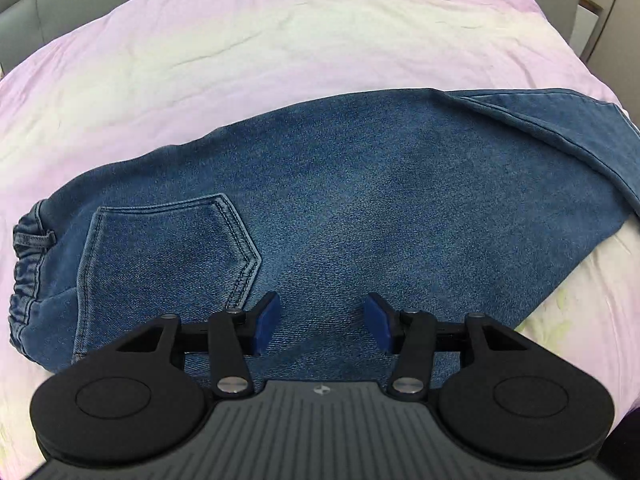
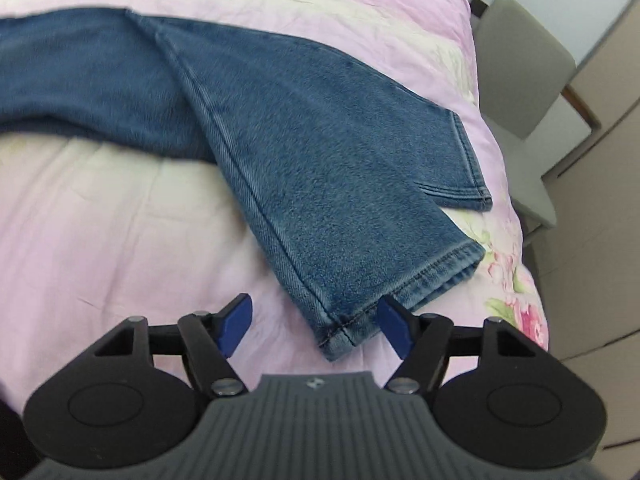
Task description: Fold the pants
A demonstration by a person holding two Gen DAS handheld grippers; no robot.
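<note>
Blue denim pants (image 1: 340, 200) lie folded lengthwise on a pink bed sheet (image 1: 200, 60), waistband (image 1: 28, 264) at the left, back pocket (image 1: 168, 256) facing up. My left gripper (image 1: 322, 326) is open above the seat area, just right of the pocket. In the right wrist view the legs (image 2: 320, 152) run towards the bed's right edge, with the upper leg's hem (image 2: 404, 296) nearest. My right gripper (image 2: 316, 326) is open, its jaws either side of that hem's corner, holding nothing.
The pink sheet (image 2: 100, 220) has a flower print (image 2: 516, 280) near the right edge. A grey chair (image 2: 524, 72) stands beside the bed on the right. A grey headboard (image 1: 24, 12) shows at the upper left.
</note>
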